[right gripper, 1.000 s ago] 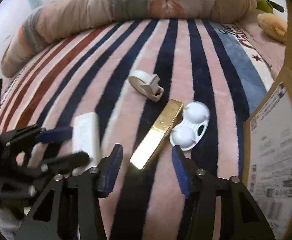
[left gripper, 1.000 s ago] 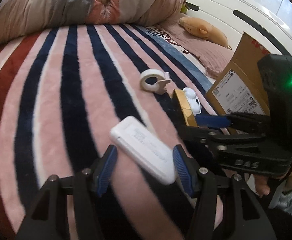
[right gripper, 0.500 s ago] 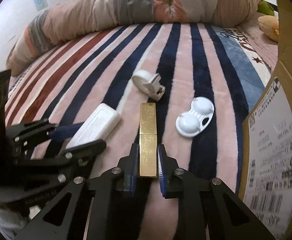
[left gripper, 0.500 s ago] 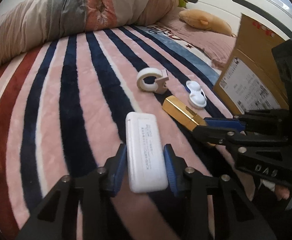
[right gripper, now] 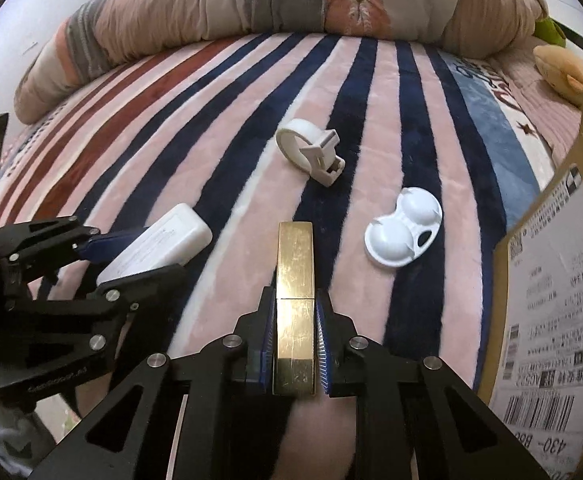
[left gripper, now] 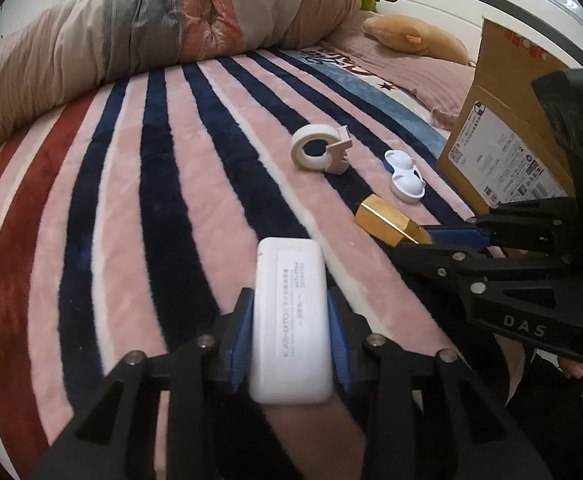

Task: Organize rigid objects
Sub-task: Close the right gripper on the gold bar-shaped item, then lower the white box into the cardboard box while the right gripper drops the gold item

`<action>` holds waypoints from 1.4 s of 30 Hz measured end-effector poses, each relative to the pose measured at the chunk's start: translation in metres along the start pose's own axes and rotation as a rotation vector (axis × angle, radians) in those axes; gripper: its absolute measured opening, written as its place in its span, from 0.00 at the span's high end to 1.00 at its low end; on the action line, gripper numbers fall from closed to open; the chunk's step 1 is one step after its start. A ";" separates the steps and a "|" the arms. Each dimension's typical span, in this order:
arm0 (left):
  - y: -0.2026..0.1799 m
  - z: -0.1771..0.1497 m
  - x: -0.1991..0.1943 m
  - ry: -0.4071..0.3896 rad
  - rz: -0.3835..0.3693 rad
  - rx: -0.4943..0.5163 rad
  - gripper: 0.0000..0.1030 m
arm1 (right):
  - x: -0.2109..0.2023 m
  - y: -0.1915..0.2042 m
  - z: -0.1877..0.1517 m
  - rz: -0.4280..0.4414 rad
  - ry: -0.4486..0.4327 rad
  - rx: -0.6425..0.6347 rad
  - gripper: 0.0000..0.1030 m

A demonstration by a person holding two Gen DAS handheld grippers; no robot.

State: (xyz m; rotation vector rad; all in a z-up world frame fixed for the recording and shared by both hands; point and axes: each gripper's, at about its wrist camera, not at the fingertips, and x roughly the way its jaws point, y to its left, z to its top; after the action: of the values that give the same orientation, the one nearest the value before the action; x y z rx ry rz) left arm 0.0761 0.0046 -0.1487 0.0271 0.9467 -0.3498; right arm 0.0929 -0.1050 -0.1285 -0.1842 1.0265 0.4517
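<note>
My left gripper is shut on a flat white plastic box, held just above the striped blanket; the box also shows in the right wrist view. My right gripper is shut on a long gold bar-shaped case, whose far end shows in the left wrist view. A white tape dispenser and a white double-cup contact lens case lie on the blanket ahead of both grippers.
A cardboard box with printed labels stands at the right; it also shows in the left wrist view. A rolled duvet lies along the far side. A tan plush toy lies on the pink sheet by the white headboard.
Both grippers closed: the left on the white box, the right on the gold case, after turning in line with them. Both objects now sit squarely between the fingers.
</note>
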 end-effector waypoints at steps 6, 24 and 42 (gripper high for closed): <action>0.000 0.003 -0.036 -0.049 0.031 -0.004 0.69 | -0.035 0.015 0.000 0.056 -0.076 -0.036 0.87; -0.148 0.089 -0.158 -0.280 -0.067 0.210 0.69 | -0.227 -0.084 -0.033 0.069 -0.443 0.069 0.87; -0.239 0.132 -0.062 -0.082 -0.070 0.322 0.69 | -0.182 -0.198 -0.053 -0.095 -0.300 0.138 0.87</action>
State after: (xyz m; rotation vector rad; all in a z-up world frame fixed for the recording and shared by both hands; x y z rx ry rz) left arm 0.0745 -0.2263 0.0095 0.2726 0.8036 -0.5618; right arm 0.0603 -0.3513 -0.0121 -0.0395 0.7478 0.3098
